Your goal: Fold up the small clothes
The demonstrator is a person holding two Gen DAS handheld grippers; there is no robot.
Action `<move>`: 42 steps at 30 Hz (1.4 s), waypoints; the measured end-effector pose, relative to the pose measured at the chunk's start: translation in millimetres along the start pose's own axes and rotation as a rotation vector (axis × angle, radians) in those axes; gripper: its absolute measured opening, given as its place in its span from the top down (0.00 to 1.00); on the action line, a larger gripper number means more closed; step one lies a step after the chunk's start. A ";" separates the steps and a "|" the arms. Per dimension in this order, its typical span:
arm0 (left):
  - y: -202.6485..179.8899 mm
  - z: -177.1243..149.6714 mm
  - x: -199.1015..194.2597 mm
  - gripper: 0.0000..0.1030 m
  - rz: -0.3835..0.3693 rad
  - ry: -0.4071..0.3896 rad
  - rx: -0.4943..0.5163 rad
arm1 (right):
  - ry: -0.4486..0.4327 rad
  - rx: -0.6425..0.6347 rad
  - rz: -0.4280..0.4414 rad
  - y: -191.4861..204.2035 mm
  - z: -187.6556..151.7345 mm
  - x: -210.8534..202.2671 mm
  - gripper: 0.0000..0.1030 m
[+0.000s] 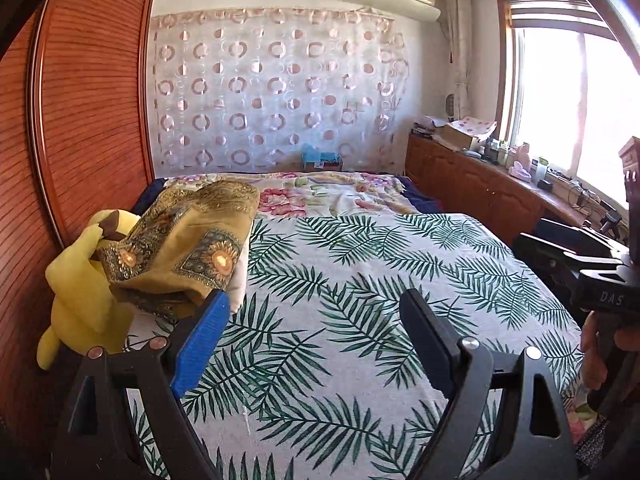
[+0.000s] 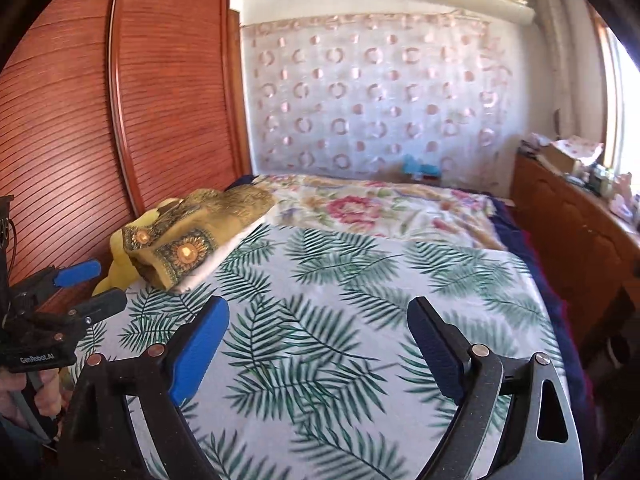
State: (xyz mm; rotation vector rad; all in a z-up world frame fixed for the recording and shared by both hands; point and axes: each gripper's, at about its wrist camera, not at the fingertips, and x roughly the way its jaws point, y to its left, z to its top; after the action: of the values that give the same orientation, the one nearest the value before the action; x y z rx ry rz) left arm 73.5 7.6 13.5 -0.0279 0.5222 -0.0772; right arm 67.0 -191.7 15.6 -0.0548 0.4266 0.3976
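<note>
Your fingers are spread wide on both tools and hold nothing: the left gripper [image 1: 314, 336] hangs above the leaf-print bedspread [image 1: 360, 280] with its blue pad [image 1: 202, 340] on one side and dark pad on the other, and the right gripper [image 2: 318, 340] hangs over the same cloth, equally parted.

Starting at the left edge, the wooden wardrobe [image 1: 88, 100] runs alongside the bed. Against it sits a yellow plush toy [image 1: 80, 280], and lying partly over that toy is the mustard patterned garment [image 1: 180, 248], with sunflower-like medallions along its border. It looks loosely folded into a thick stack, and a white layer [image 2: 224, 256] shows under its near edge; you cannot tell whether that is another garment or part of the bedding. In the right wrist view the same stack [image 2: 188, 232] sits at the bed's left side, with your left tool near it.

Moving right, the open middle of the bedspread carries no clothing. Beyond it lies a floral sheet [image 1: 320, 192], then a wooden counter [image 1: 480, 184] under the window.

My judgement: either the mustard piece is already folded and set aside, or it is the pile waiting to be drawn out. No garment is spread for folding now, so the next piece must come from that left stack.
</note>
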 end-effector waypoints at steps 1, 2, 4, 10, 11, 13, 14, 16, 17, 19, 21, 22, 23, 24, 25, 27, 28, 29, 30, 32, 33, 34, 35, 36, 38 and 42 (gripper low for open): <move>-3.4 2.4 -2.8 0.15 0.005 -0.006 0.008 | -0.013 0.006 -0.011 -1.4 -0.3 -10.7 0.11; -7.0 5.8 -6.7 0.15 0.011 -0.016 0.015 | -0.023 0.009 -0.018 -2.9 -1.5 -19.7 0.11; -11.0 11.8 -14.0 0.15 0.013 -0.034 0.015 | -0.042 0.014 -0.044 -1.7 -2.9 -36.8 0.11; -14.8 32.1 -36.1 0.15 0.009 -0.085 0.001 | -0.108 0.036 -0.086 -1.2 0.4 -87.2 0.08; -15.2 36.0 -39.4 0.15 0.013 -0.094 -0.001 | -0.118 0.038 -0.093 -3.0 0.0 -92.2 0.05; -15.9 43.2 -44.7 0.15 0.012 -0.106 -0.005 | -0.138 0.042 -0.101 -2.5 2.1 -102.5 0.01; -16.0 45.1 -46.7 0.15 0.014 -0.111 -0.006 | -0.144 0.043 -0.103 -2.4 2.8 -106.2 0.01; -16.7 49.8 -51.3 0.15 0.019 -0.124 -0.006 | -0.157 0.043 -0.127 -2.1 6.0 -112.5 0.01; -16.6 50.7 -52.6 0.15 0.020 -0.128 -0.006 | -0.164 0.044 -0.140 -2.0 6.9 -118.5 0.01; -15.9 53.5 -56.3 0.15 0.020 -0.137 -0.008 | -0.174 0.048 -0.148 -2.2 7.5 -121.3 0.01; -15.9 54.7 -57.8 0.15 0.023 -0.143 -0.011 | -0.180 0.056 -0.153 -3.6 7.4 -127.6 0.01; -14.8 55.5 -58.2 0.15 0.023 -0.145 -0.011 | -0.181 0.055 -0.153 -4.2 6.8 -126.0 0.01; -14.4 55.9 -58.3 0.15 0.022 -0.147 -0.011 | -0.181 0.055 -0.152 -5.2 5.8 -124.8 0.01; -14.4 55.9 -58.0 0.15 0.023 -0.147 -0.011 | -0.178 0.055 -0.152 -6.8 5.3 -123.8 0.01; -14.4 55.7 -57.7 0.15 0.024 -0.146 -0.011 | -0.175 0.056 -0.151 -7.9 4.7 -123.0 0.01; -13.9 55.4 -58.0 0.15 0.021 -0.142 -0.010 | -0.173 0.060 -0.150 -10.7 3.5 -119.6 0.01; -13.6 55.0 -57.6 0.15 0.021 -0.140 -0.010 | -0.172 0.062 -0.150 -11.8 3.5 -118.1 0.01; -13.4 54.0 -57.0 0.15 0.021 -0.137 -0.010 | -0.170 0.062 -0.150 -12.3 3.8 -112.7 0.01; -13.8 53.3 -56.4 0.15 0.022 -0.135 -0.009 | -0.168 0.063 -0.150 -12.9 4.3 -110.5 0.01; -13.5 52.5 -56.0 0.15 0.022 -0.131 -0.010 | -0.166 0.063 -0.151 -13.9 5.7 -107.9 0.01; -13.1 52.4 -56.0 0.15 0.021 -0.131 -0.011 | -0.166 0.064 -0.150 -14.5 5.7 -109.4 0.01; -13.0 52.2 -56.0 0.15 0.023 -0.130 -0.011 | -0.166 0.063 -0.148 -15.8 5.9 -109.3 0.01; -13.5 52.2 -55.7 0.15 0.025 -0.132 -0.010 | -0.167 0.063 -0.150 -15.8 5.8 -109.3 0.01; -13.2 52.3 -55.6 0.15 0.024 -0.132 -0.010 | -0.168 0.063 -0.151 -16.1 6.8 -109.8 0.01; -13.2 52.3 -55.3 0.15 0.025 -0.131 -0.010 | -0.168 0.063 -0.149 -17.6 6.7 -110.8 0.01; -12.4 51.3 -54.0 0.15 0.026 -0.128 -0.009 | -0.167 0.061 -0.148 -18.0 6.2 -110.0 0.01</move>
State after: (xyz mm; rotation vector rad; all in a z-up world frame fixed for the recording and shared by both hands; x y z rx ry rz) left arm 51.6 0.0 85.4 -0.0350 0.3951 -0.0468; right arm -15.5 -247.5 66.1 0.0060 0.2670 0.2411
